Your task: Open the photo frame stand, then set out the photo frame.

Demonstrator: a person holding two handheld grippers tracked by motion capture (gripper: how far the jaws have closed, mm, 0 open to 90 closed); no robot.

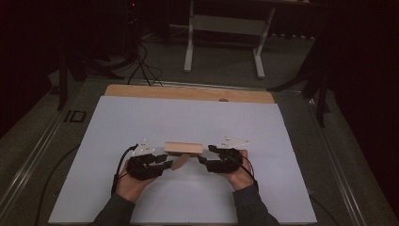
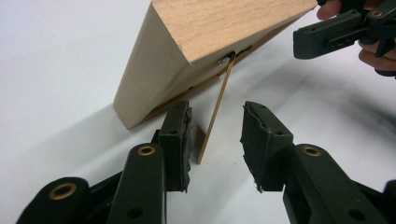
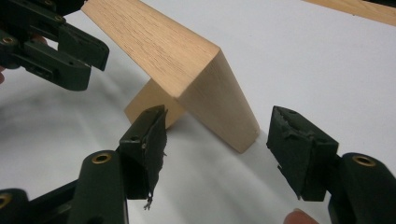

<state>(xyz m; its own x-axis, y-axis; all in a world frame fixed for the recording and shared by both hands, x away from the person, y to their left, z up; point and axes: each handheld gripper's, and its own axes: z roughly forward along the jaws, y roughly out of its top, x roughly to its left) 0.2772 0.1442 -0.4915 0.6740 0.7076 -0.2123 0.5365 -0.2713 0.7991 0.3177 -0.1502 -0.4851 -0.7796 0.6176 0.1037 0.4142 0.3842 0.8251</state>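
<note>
A light wooden block [image 1: 183, 148] stands tilted on the white sheet [image 1: 188, 117], propped by a thin brown flap [image 1: 180, 162] hinged to its back. In the left gripper view the flap [image 2: 217, 109] hangs from the block [image 2: 187, 42] down between the jaws of my left gripper [image 2: 215, 140], which is open; the flap's lower end lies close to the left pad [image 2: 180, 140]. My right gripper [image 3: 217, 140] is open too, with the block's end [image 3: 219, 102] just ahead of its jaws. From above, the left gripper [image 1: 167, 162] and right gripper [image 1: 203, 154] flank the block.
The white sheet covers a wooden table whose bare edge [image 1: 188, 93] runs along the back. Beyond it a white desk frame [image 1: 226, 28] stands on the floor, with cables [image 1: 141, 66] to its left. Black stands rise at both sides.
</note>
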